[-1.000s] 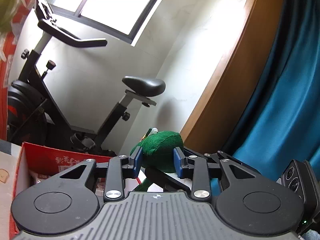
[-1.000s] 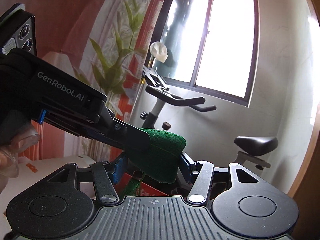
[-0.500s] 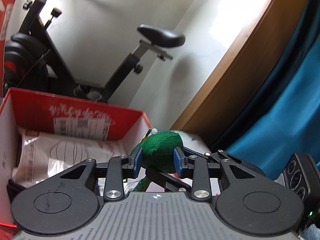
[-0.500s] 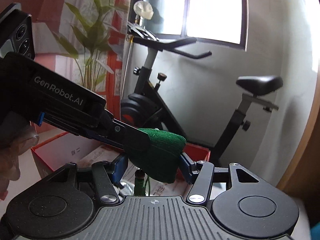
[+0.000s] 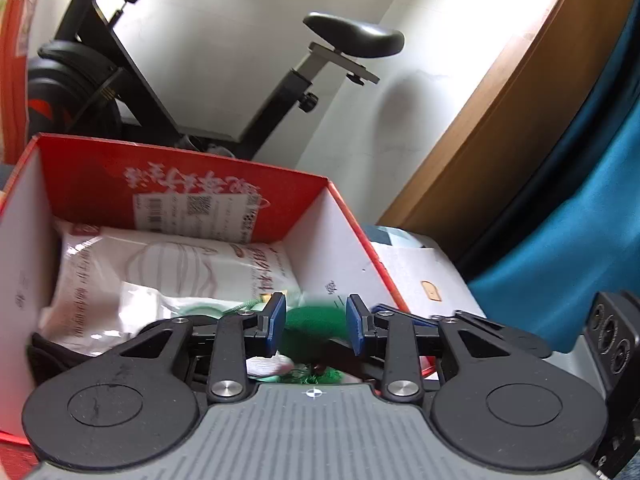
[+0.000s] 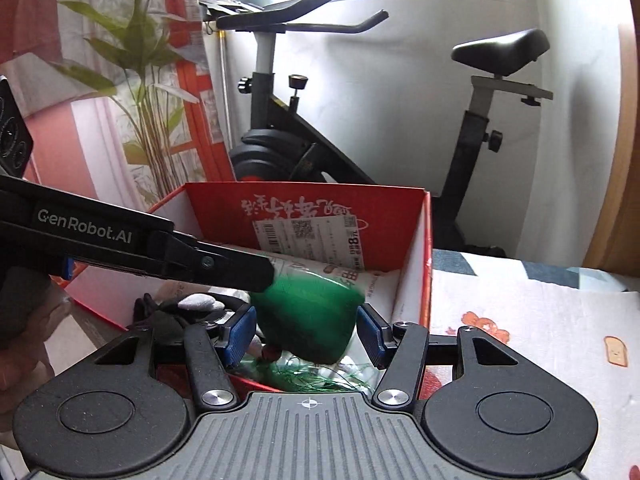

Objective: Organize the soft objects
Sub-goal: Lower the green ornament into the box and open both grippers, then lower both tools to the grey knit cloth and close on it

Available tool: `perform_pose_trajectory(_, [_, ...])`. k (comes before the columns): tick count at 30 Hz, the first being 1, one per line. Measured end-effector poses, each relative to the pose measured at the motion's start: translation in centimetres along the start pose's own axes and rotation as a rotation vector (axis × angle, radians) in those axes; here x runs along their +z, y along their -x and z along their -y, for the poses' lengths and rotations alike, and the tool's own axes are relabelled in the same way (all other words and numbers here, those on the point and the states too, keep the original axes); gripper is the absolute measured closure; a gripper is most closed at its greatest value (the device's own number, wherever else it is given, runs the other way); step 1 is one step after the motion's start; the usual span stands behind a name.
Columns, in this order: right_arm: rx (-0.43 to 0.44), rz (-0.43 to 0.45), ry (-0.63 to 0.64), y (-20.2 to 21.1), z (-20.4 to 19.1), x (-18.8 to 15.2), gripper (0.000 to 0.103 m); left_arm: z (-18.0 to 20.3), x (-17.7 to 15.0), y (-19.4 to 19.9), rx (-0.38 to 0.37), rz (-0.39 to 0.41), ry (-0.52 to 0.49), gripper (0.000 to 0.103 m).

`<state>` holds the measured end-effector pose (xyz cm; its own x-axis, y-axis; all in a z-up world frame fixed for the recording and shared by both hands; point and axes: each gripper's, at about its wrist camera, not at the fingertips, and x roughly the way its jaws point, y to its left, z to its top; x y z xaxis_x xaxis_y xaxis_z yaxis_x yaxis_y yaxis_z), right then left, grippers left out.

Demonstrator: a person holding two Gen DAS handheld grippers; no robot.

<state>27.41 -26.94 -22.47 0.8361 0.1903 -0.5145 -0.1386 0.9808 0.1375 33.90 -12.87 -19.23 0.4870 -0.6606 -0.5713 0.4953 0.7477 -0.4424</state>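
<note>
— What's the L one got?

— Left gripper (image 5: 316,322) has its blue pads (image 5: 277,322) narrowly parted, clamped on a green felt-looking soft toy (image 5: 314,320). It's blurred in the left wrist view, but the cloth fills the gap pad to pad. Bits of green fringe (image 5: 320,376) hang under it.

— And the R?

— Right gripper (image 6: 306,334) is about half open, w/ the same green toy (image 6: 306,320) between its pads. Left pad looks to touch the cloth; on the right side I can't tell if it presses or just sits beside it. From that side you see the left gripper's black finger (image 6: 224,266) coming in from the left and ending on top of the toy.

— So where's the toy exactly?

— Up in the air, just over the near end of the red cardboard box (image 6: 304,208), which is open at the top. Not resting on anything that I can see.

— What's in the box?

— White plastic packs (image 5: 172,264) w/ printing, lying flat, plus something dark (image 6: 160,312) near the front corner; too hidden to name. Box sits on a printed cloth (image 6: 540,320), pale w/ small toast pics.

— Behind?

— Exercise bike (image 6: 304,152) against the white wall, black saddle (image 5: 352,36) up. Teal curtain (image 5: 580,220) off to the right.
</note>
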Motion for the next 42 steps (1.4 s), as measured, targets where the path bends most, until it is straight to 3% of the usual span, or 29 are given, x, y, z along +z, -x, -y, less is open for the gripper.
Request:
perform_pose_trajectory(10, [-0.013, 0.070, -0.052, 5.1, -1.2, -1.7, 0.050, 0.5, -0.6, 7.0, 0.086, 0.093, -0.073, 0.068])
perform_pose_trajectory(21, [-0.003, 0.071, -0.066, 9.6, -3.7, -6.5, 0.050, -1.0, -7.1, 15.3, 0.179, 0.124, -0.123, 0.068])
perform_pose_trajectory(32, [-0.043, -0.067, -0.127, 9.4, -3.9, -13.3, 0.051, -6.7, -13.4, 16.7, 0.284, 0.073, 0.026, 0.068])
perform_pose_trajectory(38, [-0.091, -0.128, -0.198, 8.4, -2.6, -15.1, 0.052, -8.9, -15.9, 17.5, 0.304, 0.078, 0.137, 0.068])
perform_pose_trajectory(42, [-0.104, -0.164, -0.201, 7.1, -2.4, -15.7, 0.054, -9.5, -16.9, 17.8, 0.318, 0.069, 0.160, 0.068])
